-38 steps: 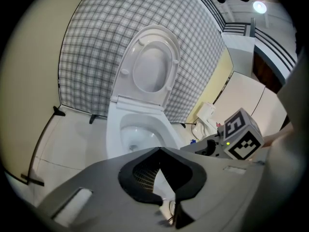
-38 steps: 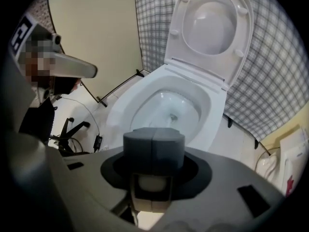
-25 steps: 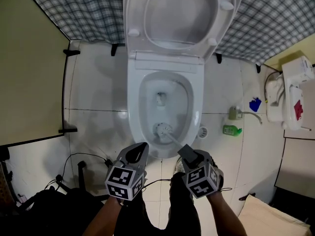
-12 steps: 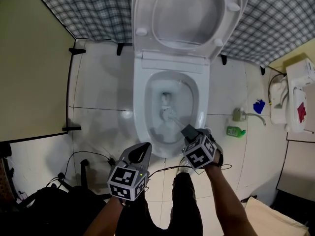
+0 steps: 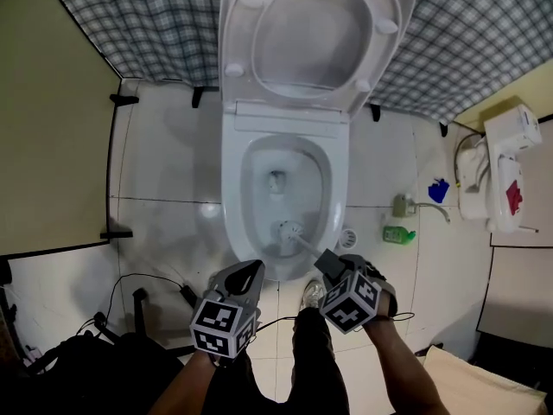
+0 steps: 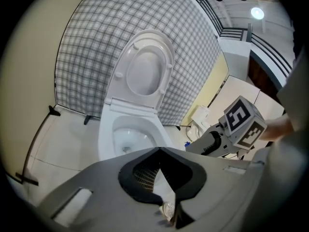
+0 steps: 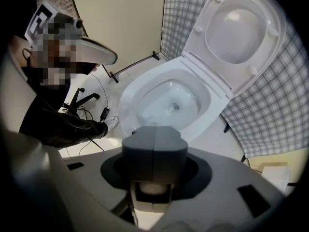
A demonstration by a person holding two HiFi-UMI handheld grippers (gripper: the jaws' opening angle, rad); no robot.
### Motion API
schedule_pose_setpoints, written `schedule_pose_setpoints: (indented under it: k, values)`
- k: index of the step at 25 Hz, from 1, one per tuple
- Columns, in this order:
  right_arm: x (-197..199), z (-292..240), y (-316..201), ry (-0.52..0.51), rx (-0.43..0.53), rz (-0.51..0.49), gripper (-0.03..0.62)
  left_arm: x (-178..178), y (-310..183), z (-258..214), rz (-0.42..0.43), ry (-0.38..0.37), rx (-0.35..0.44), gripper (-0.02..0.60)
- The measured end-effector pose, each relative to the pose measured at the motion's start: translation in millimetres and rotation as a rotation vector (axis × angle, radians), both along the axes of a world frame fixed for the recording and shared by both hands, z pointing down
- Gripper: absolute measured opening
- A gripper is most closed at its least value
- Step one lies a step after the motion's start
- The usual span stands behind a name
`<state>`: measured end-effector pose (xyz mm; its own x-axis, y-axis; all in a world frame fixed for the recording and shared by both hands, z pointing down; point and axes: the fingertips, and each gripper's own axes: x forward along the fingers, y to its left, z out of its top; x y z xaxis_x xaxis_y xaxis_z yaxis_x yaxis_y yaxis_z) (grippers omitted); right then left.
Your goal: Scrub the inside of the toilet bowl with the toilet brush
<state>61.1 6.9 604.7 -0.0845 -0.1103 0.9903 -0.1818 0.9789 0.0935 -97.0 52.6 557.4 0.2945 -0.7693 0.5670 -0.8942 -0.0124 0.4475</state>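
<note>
- Gripping the toilet brush (image 5: 289,230) by its handle, the right gripper (image 5: 328,264) has its jaws clamped on the shaft. The bristle head sits low on the near inside wall of the toilet bowl (image 5: 235,199), close under the front rim.
- Hovering beside it over the tiles, the left gripper (image 5: 249,271) has its jaws closed on nothing.
- Risk: a hard stroke this near the rim may flick water over the front edge onto the person's shoe (image 5: 313,294) just below, as bristles spring off the curve.
- Risk: the slim handle may twist or slip in the grip if the head is pressed hard sideways, because the hold sits far from the bristles.
- Risk: cables (image 5: 155,277) lie on the floor near the feet, within likely reach of splashes.
- Only the head view shows the bristle head and where it touches. In the right gripper view the closed jaws block it, but the pale handle end shows behind them, and so does the water at the bowl's bottom.
- Only the left gripper view shows the right gripper from the side.
</note>
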Motion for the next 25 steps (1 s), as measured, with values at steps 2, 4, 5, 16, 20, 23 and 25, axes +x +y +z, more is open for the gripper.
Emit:
schedule_pose_setpoints:
  k: [2,4,5,16,20,23,25]
  values:
    - [-5.5,12.4,-14.1,-0.001,0.022,0.014,0.179,-0.8,-1.2,-0.9,0.003,-0.003,0.000,0.011]
    - [-16.0,26.6,-31.2,-0.004,0.037,0.033,0.179,-2.7,-1.1,-0.2,0.004,-0.007,-0.001,0.011]
    - [-23.1,33.6,-39.3,-0.009,0.038,0.044,0.179,-4.0,-0.2,0.9,0.004,-0.009,-0.003,0.011]
    - [-69.3,97.1,-84.7,-0.008,0.007,0.103,0.179,-10.2,5.0,9.9,0.007,-0.023,-0.019,0.011]
    - [-70.4,100.3,-86.1,-0.021,-0.005,0.122,0.179,-14.5,5.5,9.5,0.003,-0.030,-0.020,0.011]
    - [-63.9,88.6,-74.6,-0.031,-0.024,0.103,0.179,-11.3,3.0,8.0,0.008,-0.033,-0.017,0.011]
    - [-56.6,77.4,-59.2,-0.039,-0.036,0.079,0.179,-5.7,2.9,6.8,0.017,-0.033,-0.021,0.011]
